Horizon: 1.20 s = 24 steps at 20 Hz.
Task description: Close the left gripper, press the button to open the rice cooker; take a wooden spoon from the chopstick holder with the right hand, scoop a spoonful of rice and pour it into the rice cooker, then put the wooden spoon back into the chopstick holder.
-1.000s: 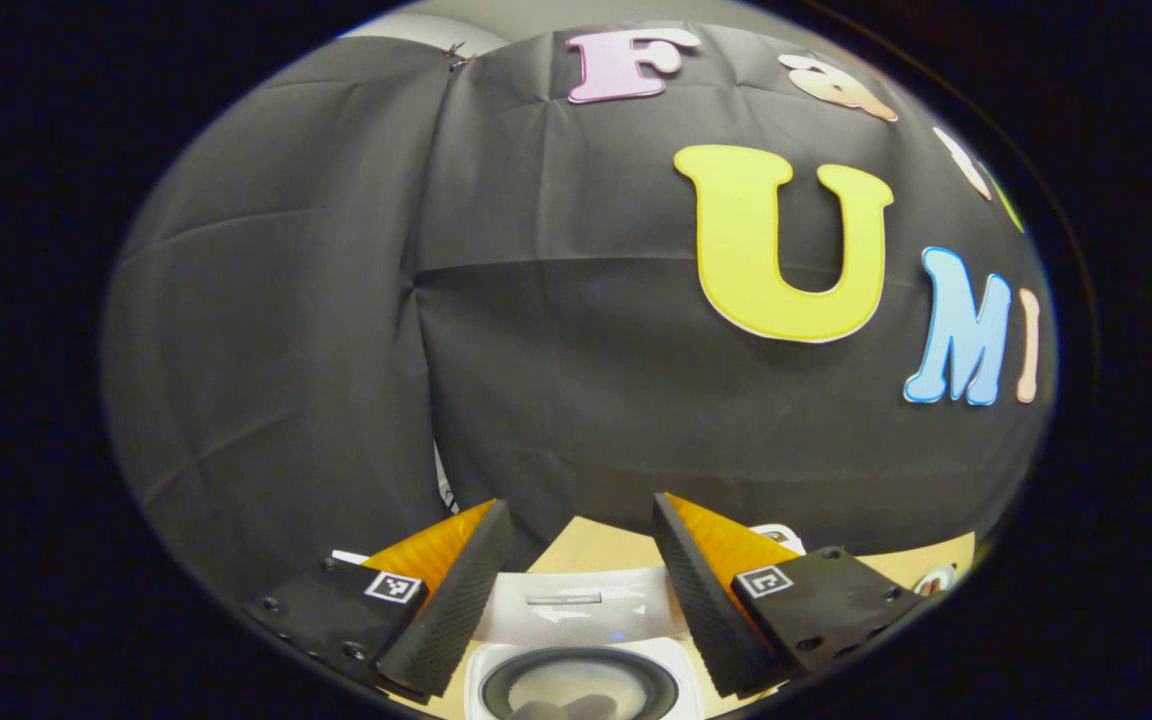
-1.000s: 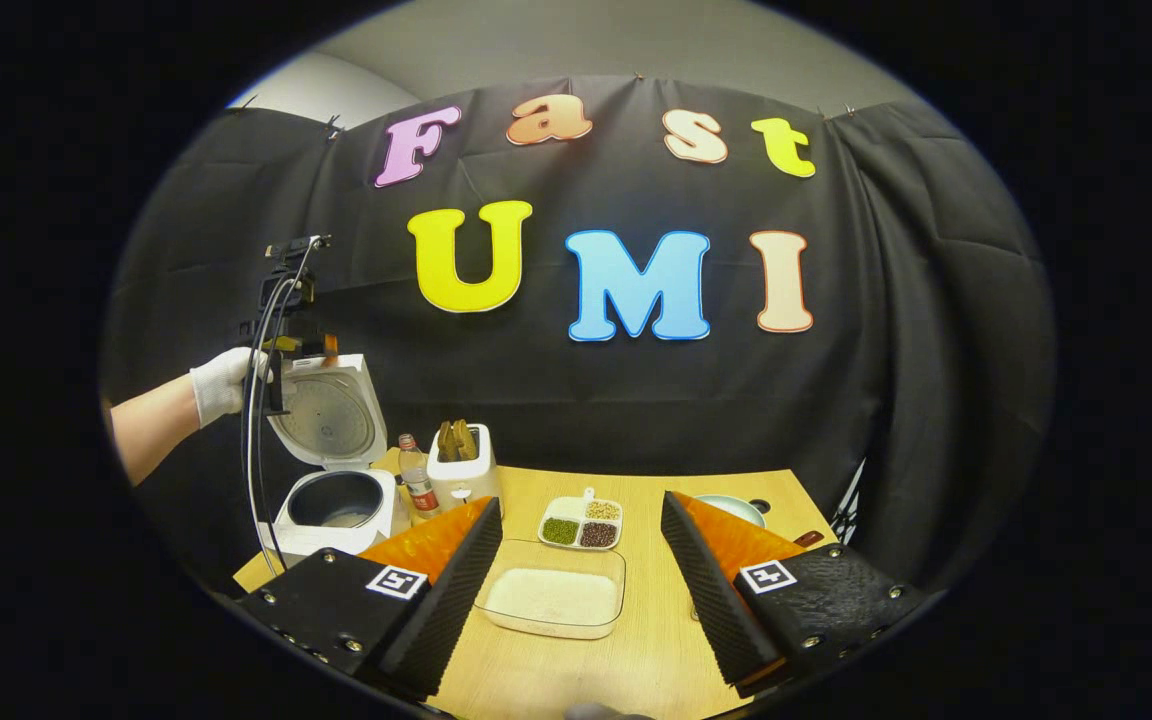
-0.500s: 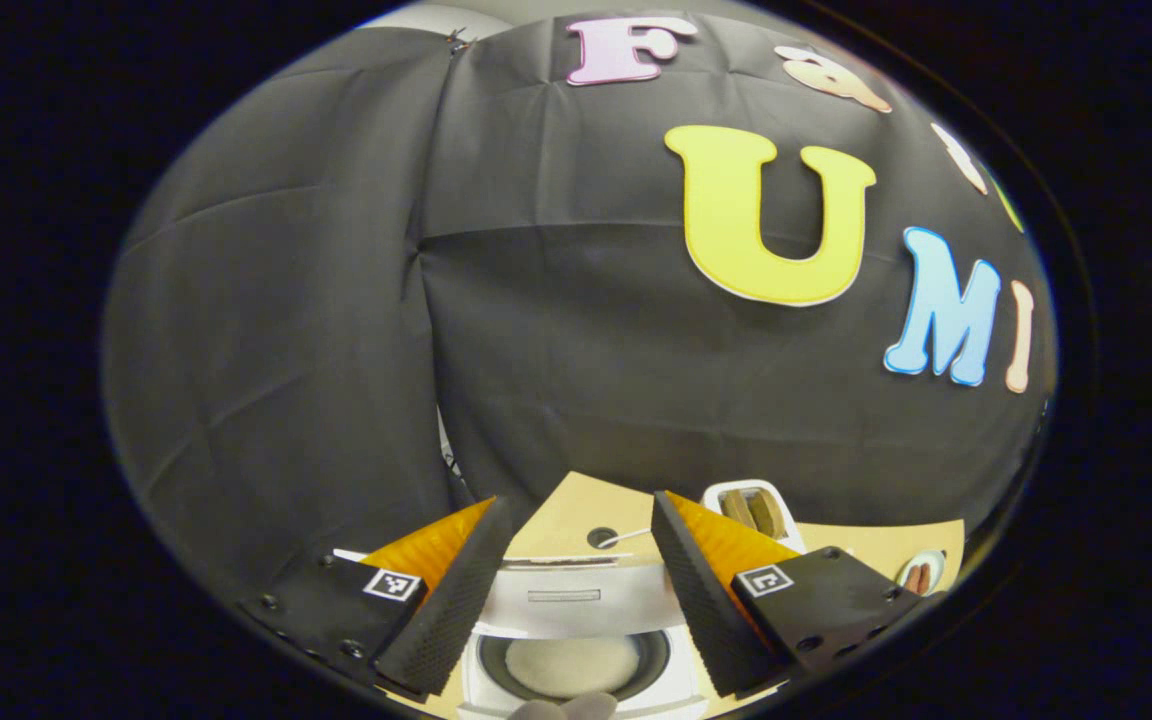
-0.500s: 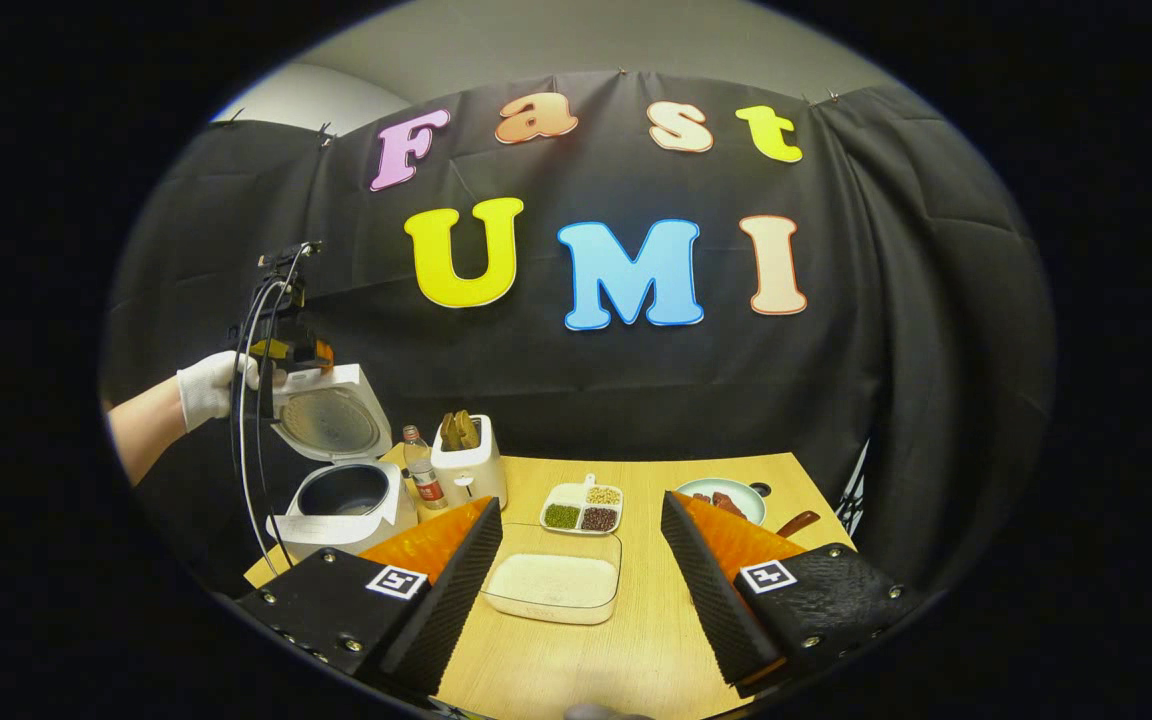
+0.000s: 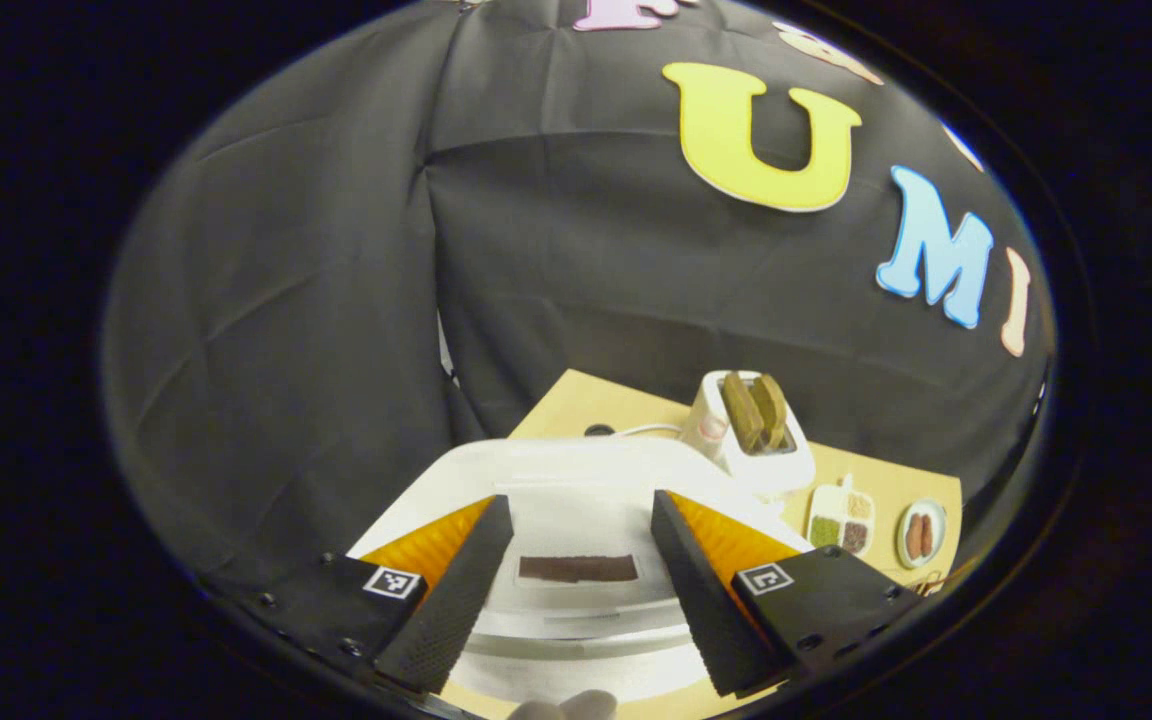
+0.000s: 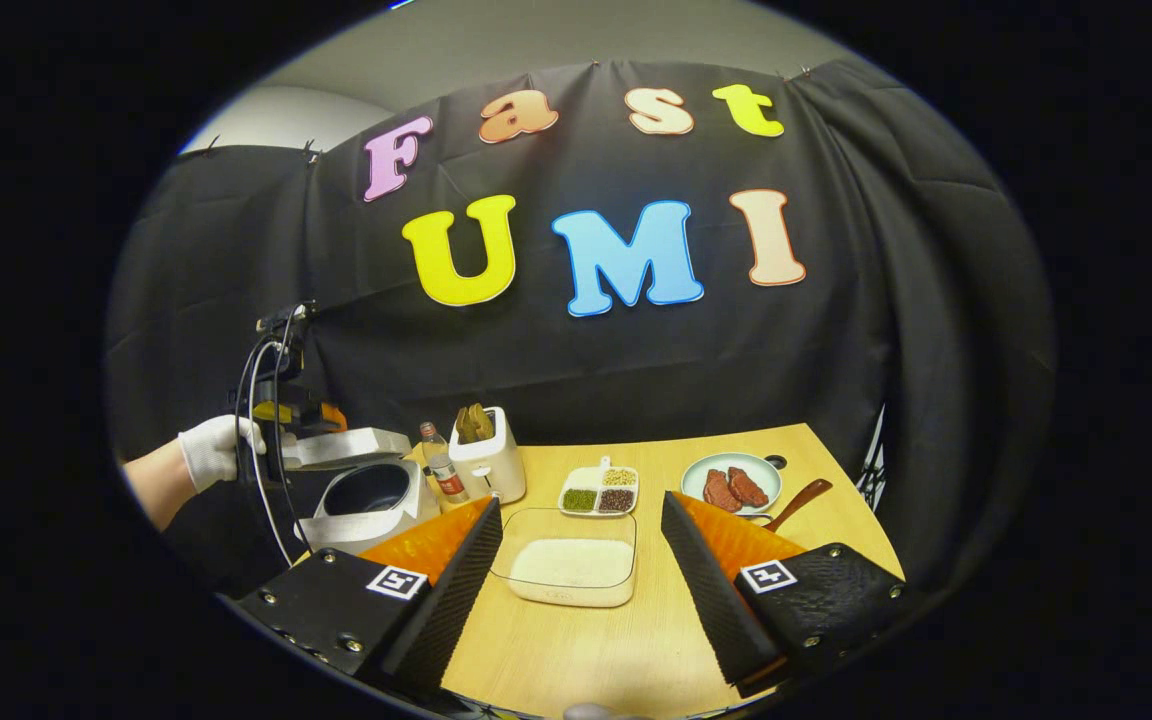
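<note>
Fingers of the left gripper (image 5: 576,590) stand apart, grasping nothing, poised over the white lid (image 5: 576,480) of the rice cooker (image 6: 366,495) — a lid that stood upright a second ago and has since swung down to nearly level, though a gap above the dark inner pot remains in the right gripper view. A dark rectangular panel on the lid sits between the two fingers; no writing on it can be read. Square black-and-white markers sit on the finger mounts, and the small bottle (image 6: 444,470) beside the cooker carries a label too small to make out.

Right gripper (image 6: 581,590) fingers are likewise spread and empty, hovering above the wooden table (image 6: 616,640), with a clear tray of white rice (image 6: 571,565) between them. From this side a gloved hand (image 6: 211,450) is seen holding the left gripper at the cooker's lid, cables looping down from it. Beyond stand the white chopstick holder (image 6: 491,460) with brown wooden handles (image 6: 476,420) poking up, a divided dish of beans (image 6: 598,492), and a plate of meat (image 6: 731,483) — the holder, dish and plate also appearing past the lid in the left gripper view.
</note>
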Each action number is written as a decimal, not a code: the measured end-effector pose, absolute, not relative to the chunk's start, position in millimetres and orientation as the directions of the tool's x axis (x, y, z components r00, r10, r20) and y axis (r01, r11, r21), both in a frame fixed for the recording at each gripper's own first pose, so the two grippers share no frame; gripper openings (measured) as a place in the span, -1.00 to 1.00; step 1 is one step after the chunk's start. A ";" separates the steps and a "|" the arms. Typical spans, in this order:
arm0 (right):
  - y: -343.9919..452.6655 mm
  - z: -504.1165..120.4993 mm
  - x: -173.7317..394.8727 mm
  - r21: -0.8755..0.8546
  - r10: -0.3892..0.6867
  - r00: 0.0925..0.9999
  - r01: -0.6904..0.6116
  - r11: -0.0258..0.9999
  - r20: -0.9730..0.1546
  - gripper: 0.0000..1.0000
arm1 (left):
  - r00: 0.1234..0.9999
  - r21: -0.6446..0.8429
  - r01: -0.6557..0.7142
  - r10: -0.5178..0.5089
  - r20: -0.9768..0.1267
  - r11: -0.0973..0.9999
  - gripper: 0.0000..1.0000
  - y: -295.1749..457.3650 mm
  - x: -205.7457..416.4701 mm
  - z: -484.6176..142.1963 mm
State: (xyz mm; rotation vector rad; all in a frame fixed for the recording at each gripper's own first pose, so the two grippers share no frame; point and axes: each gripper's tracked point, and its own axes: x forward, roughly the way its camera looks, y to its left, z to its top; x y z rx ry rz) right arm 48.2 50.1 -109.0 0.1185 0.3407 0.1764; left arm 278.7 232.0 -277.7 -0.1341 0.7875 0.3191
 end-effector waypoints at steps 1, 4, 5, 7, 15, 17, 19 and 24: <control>49.6 -112.5 47.1 0.140 0.193 0.926 -0.155 0.978 -0.326 0.97 | 0.651 0.002 -0.332 0.230 -0.724 0.943 0.97 230.5 271.2 -285.1; 49.4 -120.7 46.7 0.148 0.199 0.918 -0.156 0.977 -0.343 0.96 | 0.622 0.007 -0.331 0.223 -0.751 0.944 0.98 224.4 257.5 -302.7; 49.4 -122.8 46.7 0.150 0.200 0.916 -0.156 0.976 -0.347 0.97 | 0.611 0.006 -0.331 0.220 -0.760 0.943 0.99 223.0 253.2 -310.7; 48.8 -126.4 48.7 0.149 0.201 0.913 -0.157 0.976 -0.354 0.97 | 0.581 0.008 -0.330 0.210 -0.787 0.944 0.98 217.5 243.0 -328.1; 52.4 -134.7 57.6 0.152 0.206 0.906 -0.159 0.975 -0.371 0.97 | 0.517 0.019 -0.313 0.187 -0.835 0.950 0.99 211.6 230.9 -354.6; 55.6 -136.5 59.3 0.160 0.214 0.903 -0.164 0.973 -0.373 0.97 | 0.519 0.023 -0.303 0.185 -0.835 0.953 1.00 210.9 230.0 -357.3; 57.6 -139.9 60.1 0.167 0.221 0.898 -0.169 0.971 -0.381 0.97 | 0.525 0.021 -0.285 0.174 -0.833 0.958 0.94 209.3 231.6 -358.7; 67.7 -143.0 63.5 0.206 0.250 0.887 -0.181 0.962 -0.389 0.97 | 0.579 0.022 -0.244 0.164 -0.799 0.970 0.95 205.8 239.5 -359.6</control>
